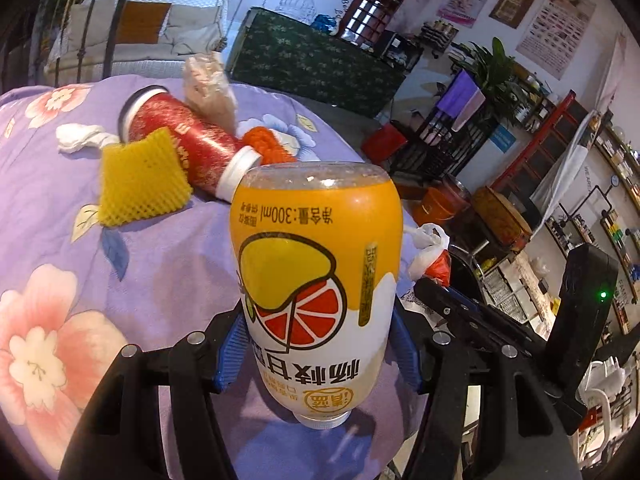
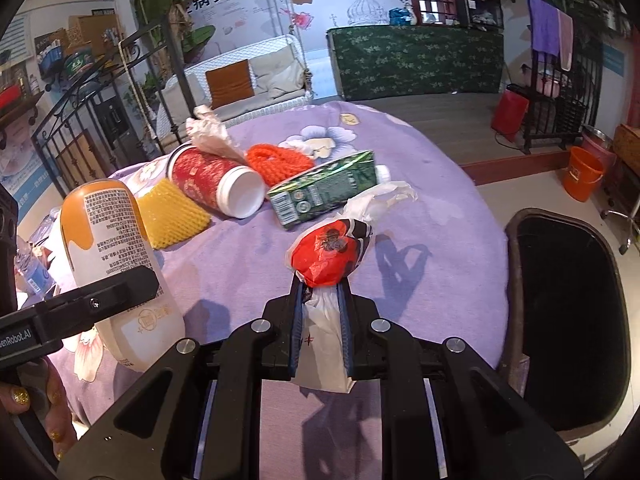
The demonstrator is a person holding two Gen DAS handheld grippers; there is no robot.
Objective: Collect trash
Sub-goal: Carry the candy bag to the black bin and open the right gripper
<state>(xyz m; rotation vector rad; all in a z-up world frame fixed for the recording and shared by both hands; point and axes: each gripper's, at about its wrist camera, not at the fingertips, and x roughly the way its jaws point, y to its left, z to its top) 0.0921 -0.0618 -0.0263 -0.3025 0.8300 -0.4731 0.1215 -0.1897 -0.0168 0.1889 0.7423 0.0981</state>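
Trash lies scattered over a round worktop point(image 2: 432, 216) covered in a purple flowered cloth. The left gripper point(image 1: 318, 344) has its blue-padded fingers point(image 1: 232, 352) clamped on the lower body of an orange-and-white drink bottle point(image 1: 316, 264), which it holds cap toward the camera and base pointing far; in the right wrist view the same bottle point(image 2: 108, 248) shows at the left edge, tilted above the cloth. The right gripper point(image 2: 322, 320) has its fingers pressed together on the white tail of a crumpled red-and-white plastic bag point(image 2: 330, 254), whose red bulge sticks out just beyond the fingertips. Farther across the worktop lies a red paper cup point(image 2: 208, 184) on its side, open mouth toward the near right, with a yellow foam net point(image 2: 172, 212) just to its left and touching it, an orange foam net point(image 2: 276, 162) behind it, and a crumpled clear wrapper point(image 2: 208, 132) at its far end. A green carton point(image 2: 324, 192) lies on its side to the right of the cup. A white tissue point(image 1: 80, 138) sits at the far left of the pile. A dark bin point(image 2: 572, 320) stands open at the right edge of the worktop.
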